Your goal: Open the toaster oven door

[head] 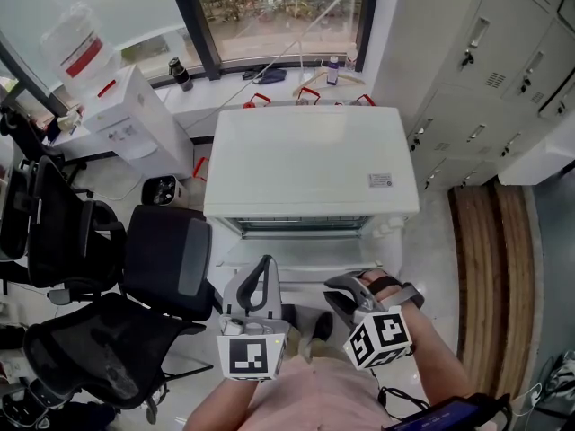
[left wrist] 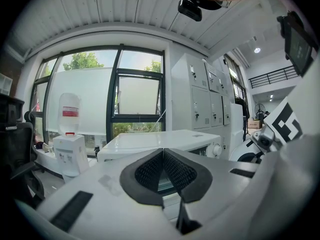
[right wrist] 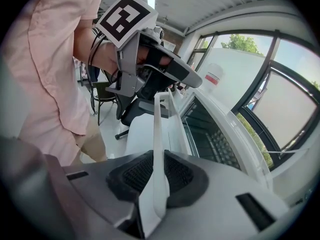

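We look toward a dark-framed window (head: 278, 12) bright with daylight. Left of the window stands a white water dispenser (head: 126, 119), with black office chairs (head: 144, 303) nearer us. Right of the window, grey lockers (head: 503, 79) line the wall, and a wooden floor strip (head: 490, 268) runs beside them.

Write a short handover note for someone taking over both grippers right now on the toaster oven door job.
Left gripper: fingers shut, empty, held in front of the toaster oven.
Right gripper: fingers shut on the white door handle.
Done: the door is swung down and the rack inside shows.
Left: probably ease the door fully down if it has travel left, then release the handle.
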